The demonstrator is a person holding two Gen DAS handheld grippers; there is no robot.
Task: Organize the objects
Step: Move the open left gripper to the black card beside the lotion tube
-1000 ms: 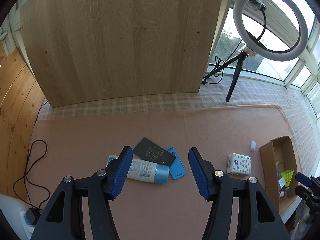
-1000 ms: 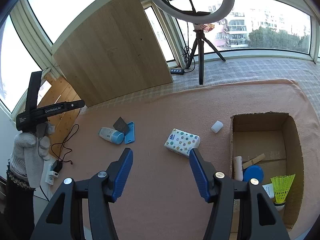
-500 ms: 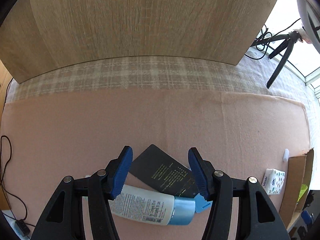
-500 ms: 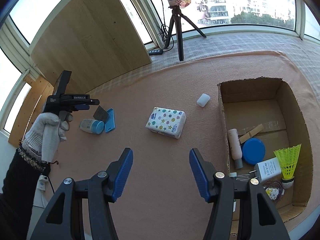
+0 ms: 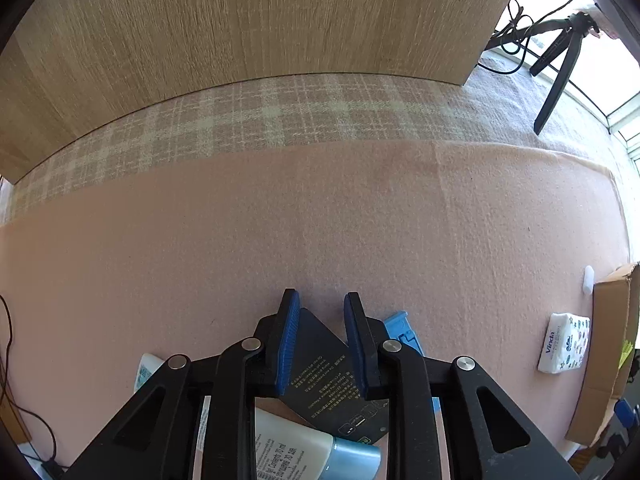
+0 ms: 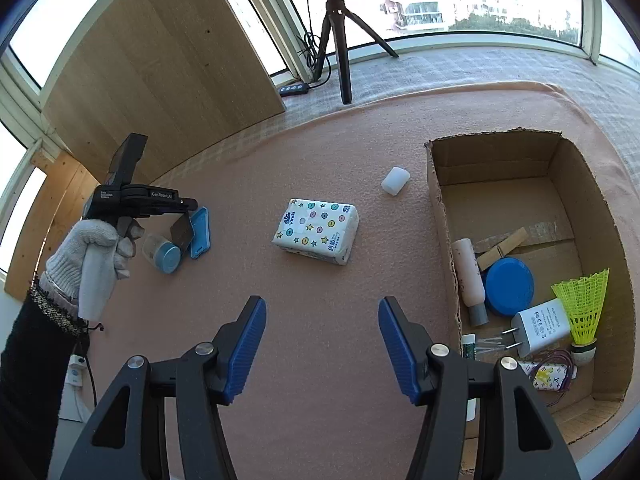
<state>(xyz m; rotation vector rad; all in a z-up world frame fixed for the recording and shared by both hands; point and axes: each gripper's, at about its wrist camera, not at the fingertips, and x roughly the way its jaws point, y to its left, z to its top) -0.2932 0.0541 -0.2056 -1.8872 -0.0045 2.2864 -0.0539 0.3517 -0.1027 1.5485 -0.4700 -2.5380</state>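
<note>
My left gripper (image 5: 319,304) has its blue pads closed in on the corner of a flat black card (image 5: 326,376), which lies over a white tube with a blue cap (image 5: 312,454) and beside a blue case (image 5: 404,334). In the right wrist view the left gripper (image 6: 188,205) holds the black card (image 6: 182,232) tilted above the tube (image 6: 162,254) and blue case (image 6: 200,232). My right gripper (image 6: 322,344) is open and empty above the pink mat. A patterned tissue pack (image 6: 316,230) lies mid-mat.
A cardboard box (image 6: 440,216) at right holds a bottle, blue lid, charger, clothespin and yellow shuttlecock. A small white case (image 6: 395,181) lies near it. A wooden board (image 5: 248,20) leans at the back, with a tripod (image 6: 340,44) beside it.
My left gripper moved down and forward to the black card and its jaws narrowed onto the card's corner. My right gripper drifted closer to the mat, still open.
</note>
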